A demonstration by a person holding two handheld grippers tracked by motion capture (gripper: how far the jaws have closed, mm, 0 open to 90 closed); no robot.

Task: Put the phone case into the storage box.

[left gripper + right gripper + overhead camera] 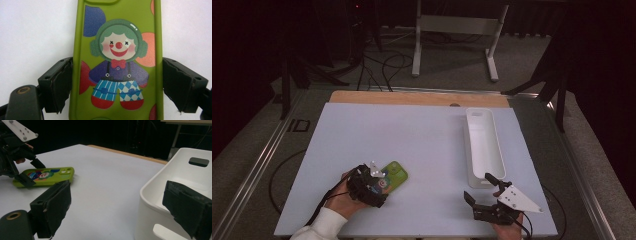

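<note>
Both long edges of the green phone case (117,62), lying flat near the table's (422,130) front-left, should be squeezed evenly by the left gripper (117,82) (jaws straddling it, contact unclear), while the right gripper (120,207) is held spread beside the empty white bin (484,145).

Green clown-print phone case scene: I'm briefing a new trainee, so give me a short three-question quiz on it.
1. True or false: the green clown-print phone case lies between the jaws of the left gripper.
2. What sits beyond the right gripper: A) a long white plastic bin, B) a red bowl?
3. Fill in: the case lies on the pale ____.

Key: 1 true; 2 A; 3 table.
</note>
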